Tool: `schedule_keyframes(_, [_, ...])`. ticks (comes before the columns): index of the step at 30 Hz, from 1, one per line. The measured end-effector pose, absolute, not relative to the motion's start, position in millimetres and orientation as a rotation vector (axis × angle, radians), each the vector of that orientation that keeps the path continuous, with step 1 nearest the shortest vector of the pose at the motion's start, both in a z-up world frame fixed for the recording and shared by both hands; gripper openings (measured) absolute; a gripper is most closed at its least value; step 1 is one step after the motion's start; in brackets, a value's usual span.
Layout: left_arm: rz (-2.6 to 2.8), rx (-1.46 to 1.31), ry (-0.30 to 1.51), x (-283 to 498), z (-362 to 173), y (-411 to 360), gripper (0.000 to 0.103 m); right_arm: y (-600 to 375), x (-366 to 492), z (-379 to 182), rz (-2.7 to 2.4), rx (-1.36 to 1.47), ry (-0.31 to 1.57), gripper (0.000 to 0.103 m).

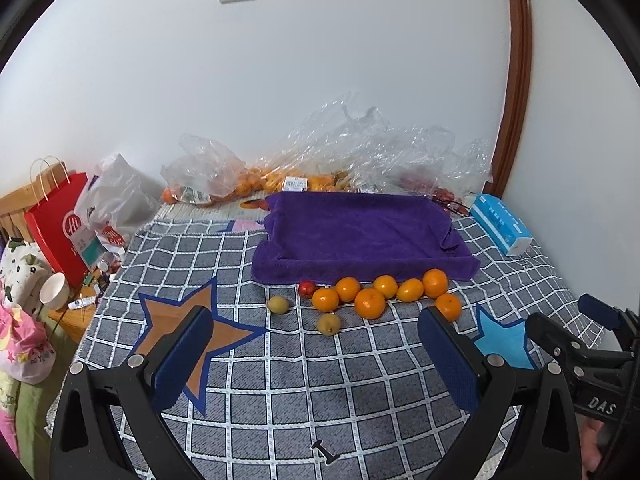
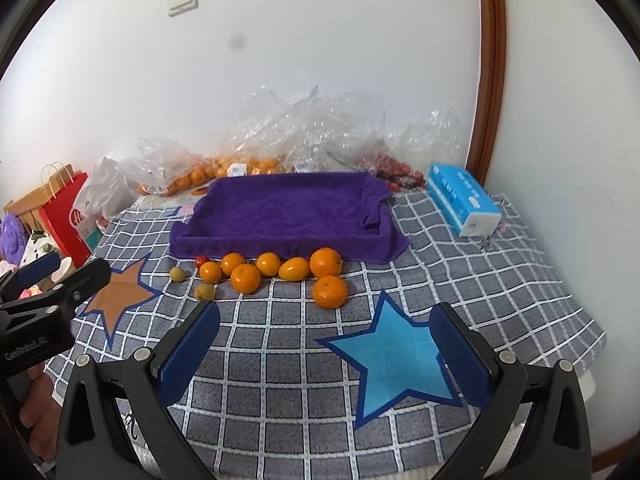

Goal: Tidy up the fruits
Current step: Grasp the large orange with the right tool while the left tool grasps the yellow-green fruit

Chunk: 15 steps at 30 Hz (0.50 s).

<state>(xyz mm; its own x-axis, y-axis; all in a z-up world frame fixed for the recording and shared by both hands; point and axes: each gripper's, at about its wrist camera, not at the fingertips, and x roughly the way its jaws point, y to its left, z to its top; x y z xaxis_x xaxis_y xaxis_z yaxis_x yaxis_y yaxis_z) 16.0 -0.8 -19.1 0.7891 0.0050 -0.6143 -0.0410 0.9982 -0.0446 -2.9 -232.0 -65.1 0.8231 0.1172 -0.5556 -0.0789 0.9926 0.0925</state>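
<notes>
Several oranges (image 1: 370, 303) (image 2: 245, 278) lie in a loose row on the checked cloth, just in front of a tray lined with a purple towel (image 1: 360, 236) (image 2: 288, 212). A small red fruit (image 1: 306, 289) (image 2: 202, 260) and two small yellow-green fruits (image 1: 278, 304) (image 1: 329, 324) (image 2: 177, 274) (image 2: 205, 292) lie at the row's left end. My left gripper (image 1: 316, 344) is open and empty, short of the fruits. My right gripper (image 2: 326, 336) is open and empty above a blue star patch (image 2: 396, 360), near the closest orange (image 2: 329, 291).
Clear plastic bags with more oranges and red fruit (image 1: 280, 178) (image 2: 240, 168) lie against the wall behind the tray. A blue tissue pack (image 1: 502, 226) (image 2: 462, 200) lies at the right. A red paper bag (image 1: 60, 224) and clutter stand off the table's left edge. An orange star patch (image 1: 192, 332) lies left.
</notes>
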Motion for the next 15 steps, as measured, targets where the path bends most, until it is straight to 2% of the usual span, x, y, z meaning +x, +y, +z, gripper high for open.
schedule_keyframes(15, [0.066, -0.095, 0.777, 78.1, -71.3, 35.0, 0.102, -224.9, 70.9, -109.4, 0.053, 0.038, 0.67, 0.103])
